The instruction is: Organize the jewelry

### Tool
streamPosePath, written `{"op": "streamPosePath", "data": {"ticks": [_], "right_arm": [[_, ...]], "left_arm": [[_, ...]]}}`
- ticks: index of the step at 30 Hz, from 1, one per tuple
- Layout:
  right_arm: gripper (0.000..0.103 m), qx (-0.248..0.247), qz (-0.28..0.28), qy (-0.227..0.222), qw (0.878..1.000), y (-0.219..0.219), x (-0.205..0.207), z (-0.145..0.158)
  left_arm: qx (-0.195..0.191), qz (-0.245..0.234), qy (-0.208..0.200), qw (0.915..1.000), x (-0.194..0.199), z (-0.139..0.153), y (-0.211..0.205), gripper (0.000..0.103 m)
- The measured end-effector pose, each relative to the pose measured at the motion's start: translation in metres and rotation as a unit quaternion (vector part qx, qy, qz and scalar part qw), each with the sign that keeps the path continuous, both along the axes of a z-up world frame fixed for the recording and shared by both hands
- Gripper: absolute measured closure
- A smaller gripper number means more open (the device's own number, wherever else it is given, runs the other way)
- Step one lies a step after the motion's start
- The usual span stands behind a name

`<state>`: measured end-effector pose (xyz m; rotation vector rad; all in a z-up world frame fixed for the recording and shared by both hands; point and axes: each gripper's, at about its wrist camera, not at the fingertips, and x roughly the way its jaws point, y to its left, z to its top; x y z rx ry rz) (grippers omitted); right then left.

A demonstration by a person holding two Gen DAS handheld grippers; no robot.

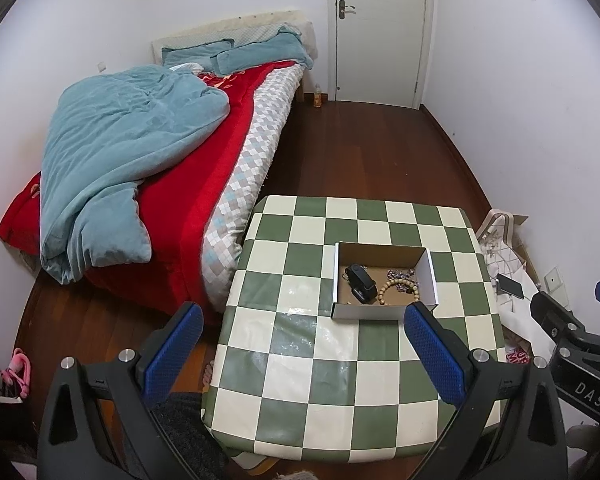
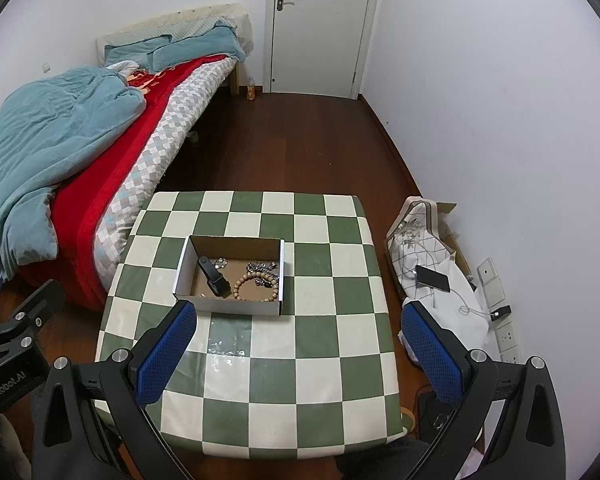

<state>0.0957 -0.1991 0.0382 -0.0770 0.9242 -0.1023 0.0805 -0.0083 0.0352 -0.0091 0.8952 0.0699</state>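
Note:
A shallow cardboard box [image 1: 342, 314] [image 2: 236, 307] sits on the green-and-cream checkered table [image 1: 300, 360] [image 2: 320, 340]. Inside lie a black watch band [image 1: 360, 282] [image 2: 214, 276], a wooden bead bracelet [image 1: 392, 290] [image 2: 256, 282] and silvery chain jewelry [image 1: 400, 274] [image 2: 262, 267]. My left gripper [image 1: 304, 320] hovers open above the table's near side, its right fingertip just before the box's front right corner. My right gripper [image 2: 300, 320] also stands open over the table, its left fingertip at the box's front left corner. Neither holds anything.
A bed [image 1: 204, 184] with a teal duvet and red blanket runs along the table's left side. Right of the table, white cloth, a phone [image 2: 432, 278] and cables lie near wall sockets. A closed door [image 1: 380, 28] stands at the back across wooden floor.

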Motion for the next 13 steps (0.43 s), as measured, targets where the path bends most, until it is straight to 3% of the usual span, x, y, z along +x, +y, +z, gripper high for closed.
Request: {"op": "streamPosePath", "data": {"ticks": [13], "right_arm": [[0.000, 0.000, -0.001, 0.000, 1.000, 0.0004, -0.0003, -0.0003]], "left_arm": [[-0.001, -0.002, -0.001, 1.0000, -0.0021, 0.0028, -0.0017, 0.000]]}}
